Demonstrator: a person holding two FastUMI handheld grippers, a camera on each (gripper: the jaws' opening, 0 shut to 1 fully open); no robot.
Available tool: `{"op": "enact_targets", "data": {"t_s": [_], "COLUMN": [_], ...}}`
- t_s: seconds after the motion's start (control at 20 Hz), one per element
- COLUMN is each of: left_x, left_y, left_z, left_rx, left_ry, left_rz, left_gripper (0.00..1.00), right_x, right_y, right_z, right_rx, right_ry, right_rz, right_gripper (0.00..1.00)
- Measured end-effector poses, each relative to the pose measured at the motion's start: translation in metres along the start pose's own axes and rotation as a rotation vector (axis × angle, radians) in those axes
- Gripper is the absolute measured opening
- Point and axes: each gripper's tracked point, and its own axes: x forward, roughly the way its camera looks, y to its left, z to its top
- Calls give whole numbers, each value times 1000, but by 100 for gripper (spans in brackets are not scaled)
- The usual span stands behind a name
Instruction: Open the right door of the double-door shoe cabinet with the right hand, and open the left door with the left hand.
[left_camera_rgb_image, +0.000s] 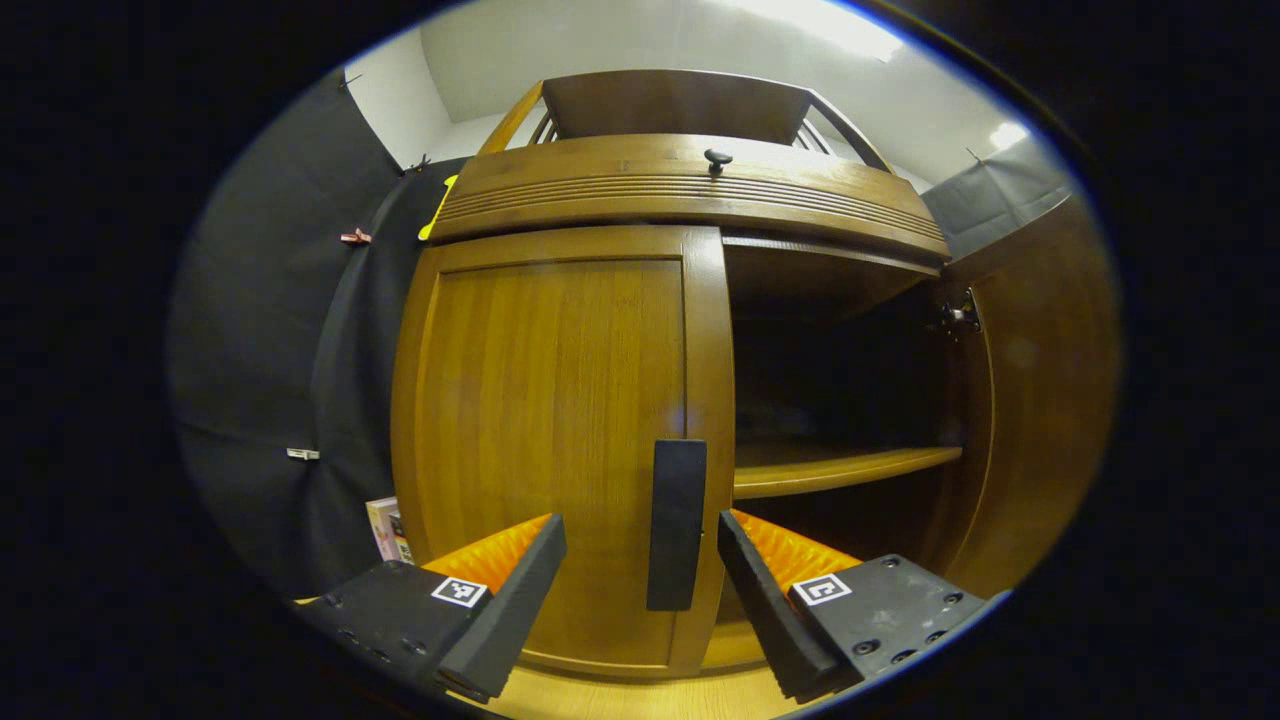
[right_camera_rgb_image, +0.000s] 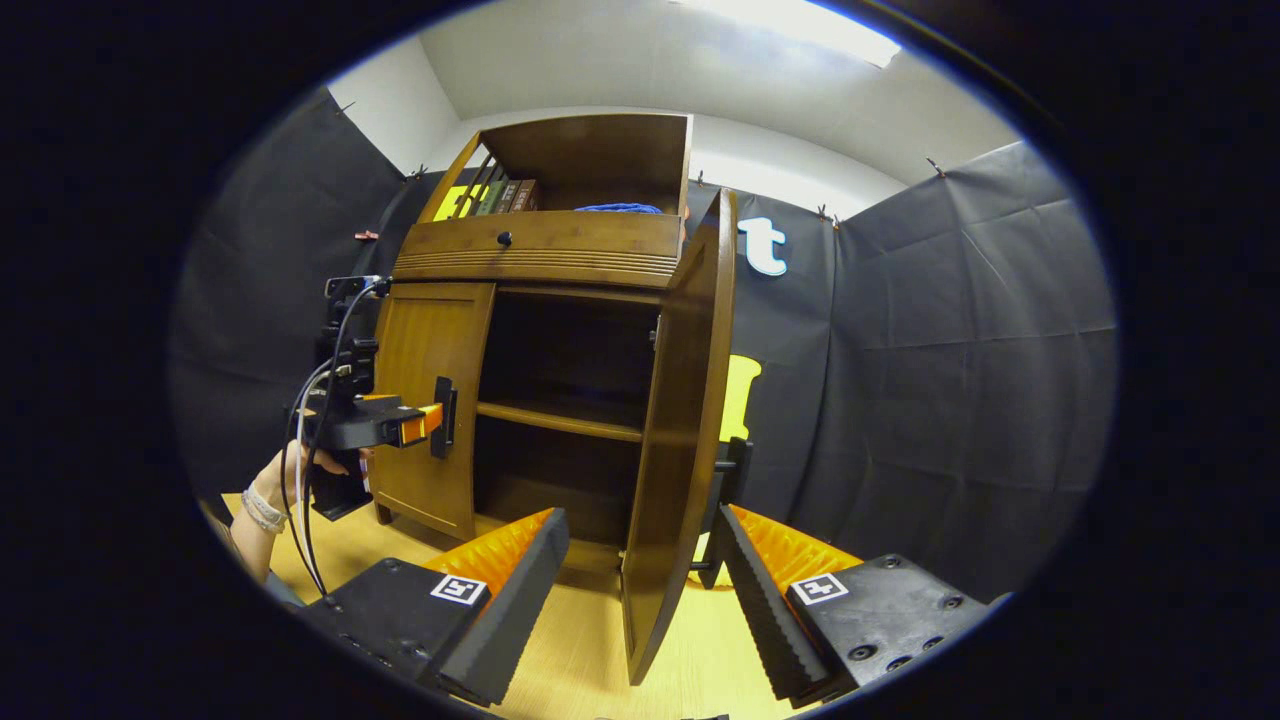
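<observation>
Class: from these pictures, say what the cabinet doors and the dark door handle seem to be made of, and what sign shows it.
Left door: likely wood or veneer, with visible grain and a glossy varnished sheen. Handle: matte black, perhaps plastic or painted metal; which one is unclear.

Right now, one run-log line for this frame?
right door: open | left door: closed | left tongs: open, straddling left handle | right tongs: open, around right door's edge, no grip
</observation>
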Motion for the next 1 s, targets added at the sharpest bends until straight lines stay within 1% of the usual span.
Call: {"op": "enact_targets", "data": {"t_s": [0.15,0.2,0.25,0.45,0.5,0.6,0.65,0.7,0.85,1.0], "left_x": [15,20,25,35,38,41,41,42,40,40], "left_y": [6,5,5,-5,-6,-12,-14,-16,-19,-20], "left_z": [-2,-2,-2,-6,-8,-10,-8,-9,-10,-12], "left_rx": [15,27,36,49,52,39,31,32,44,49], "left_ry": [4,4,6,20,20,23,18,25,36,52], "left_rz": [8,5,7,-28,-27,-54,-61,-75,-79,-103], "left_gripper": [94,95,96,92,85,70,63,54,37,34], "right_x": [8,9,11,21,22,22,22,24,24,24], "right_y": [1,1,1,0,0,-2,-5,-5,-6,-6], "right_z": [-4,-6,-7,-14,-16,-21,-22,-24,-24,-23], "right_rx": [-11,-10,-9,6,8,7,7,11,26,36], "right_ry": [12,16,19,36,42,53,57,58,56,53], "right_rz": [2,3,3,1,2,-1,-5,-5,-5,-15], "right_gripper": [95,94,95,94,94,93,87,87,87,87]}}
